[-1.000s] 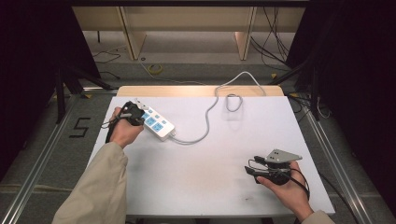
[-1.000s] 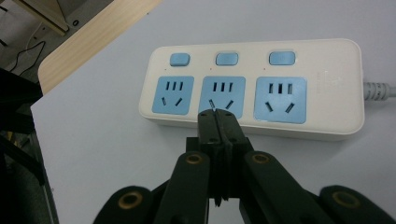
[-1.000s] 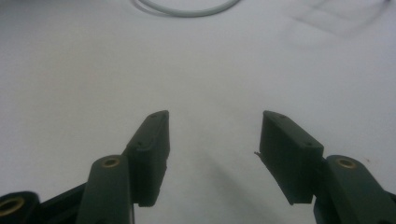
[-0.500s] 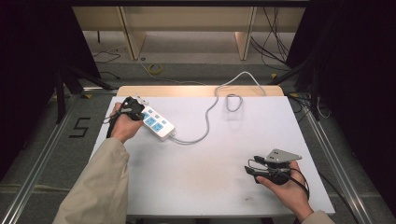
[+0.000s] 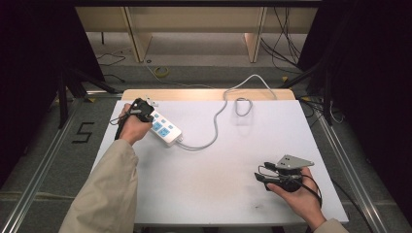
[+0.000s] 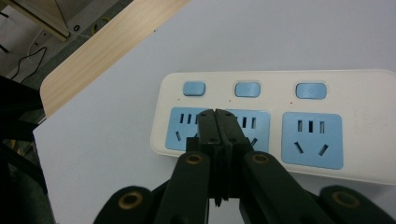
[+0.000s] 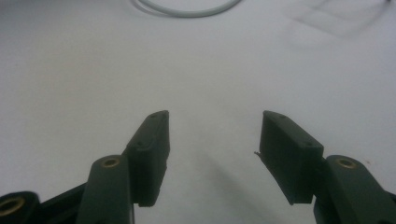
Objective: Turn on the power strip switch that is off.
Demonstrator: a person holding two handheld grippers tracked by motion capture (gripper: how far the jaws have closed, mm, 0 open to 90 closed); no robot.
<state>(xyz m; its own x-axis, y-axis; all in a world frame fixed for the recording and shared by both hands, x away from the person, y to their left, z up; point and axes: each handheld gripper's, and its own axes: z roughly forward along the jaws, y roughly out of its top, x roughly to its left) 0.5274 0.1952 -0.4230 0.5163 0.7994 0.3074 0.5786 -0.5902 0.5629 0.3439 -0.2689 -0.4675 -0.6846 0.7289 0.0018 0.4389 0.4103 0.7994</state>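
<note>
1. The power strip is laid on the table, in its far left part, directly under the closed fingertips of the left gripper.
2. In the left gripper view, these fingertips are placed over the strip between two sockets, below the row of switches.
3. The cord is led from the strip to the far edge.
4. The right gripper is kept at the near right, well apart; bare table is found between its spread fingers.

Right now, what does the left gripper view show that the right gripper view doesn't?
Left gripper view: the left gripper, jaws shut together with nothing between them, tips over the power strip with its three blue switches and blue sockets.
Right gripper view: the right gripper, jaws open with nothing between them, and a curve of white cable.
Both: the white table top.
</note>
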